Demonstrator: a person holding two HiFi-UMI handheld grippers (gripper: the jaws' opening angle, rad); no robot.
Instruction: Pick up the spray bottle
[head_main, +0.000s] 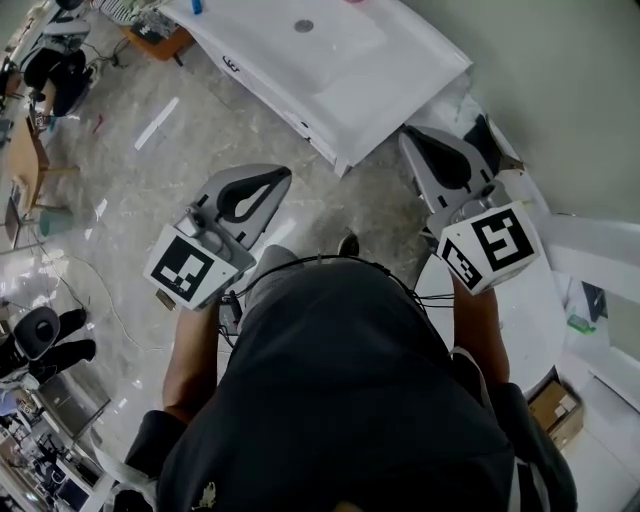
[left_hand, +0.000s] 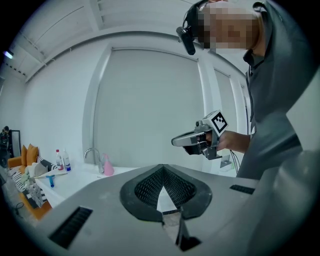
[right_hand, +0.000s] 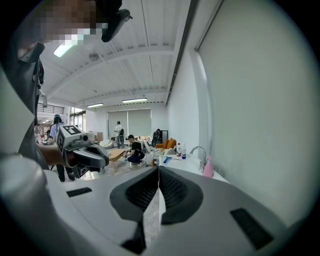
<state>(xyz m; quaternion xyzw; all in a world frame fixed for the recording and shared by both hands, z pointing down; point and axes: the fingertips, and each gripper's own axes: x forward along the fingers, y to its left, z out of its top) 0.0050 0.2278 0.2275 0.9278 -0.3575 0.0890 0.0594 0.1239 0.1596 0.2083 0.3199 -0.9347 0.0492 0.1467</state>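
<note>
Left tool (left_hand: 162, 168): jaws together, tips meeting at a point, nothing between them. Smooth matt grey moulded shell. Black pads (left_hand: 148, 188) have a fine grid texture and form a teardrop-shaped recess, with a narrow wedge of gap behind the tips.

Right tool (right_hand: 158, 171): same build, jaws closed along a thin straight seam, empty.

Head view shows a white cube with black square markers at the rear of each tool. Both tools are held in the air in front of the person, side by side and well apart, over a glossy grey marbled floor (head_main: 220, 130). Neither touches anything.

Spray bottle (left_hand: 108, 167): pink, cone-shaped body narrowing to a trigger head. It stands upright on the white desk (head_main: 410, 55), just beside the base of a curved chrome faucet (left_hand: 93, 149), well apart from both tools.

The desk top is smooth gloss white with a shallow rectangular basin (head_main: 340, 45) and a round metal drain (head_main: 304, 26). Farther along the desk stand two small bottles (left_hand: 59, 160), upright and side by side. A blue stick-shaped item (left_hand: 51, 181) lies flat near them; can't tell what it is.

The wall (left_hand: 150, 100) behind the desk is a plain flat pale panel.
</note>
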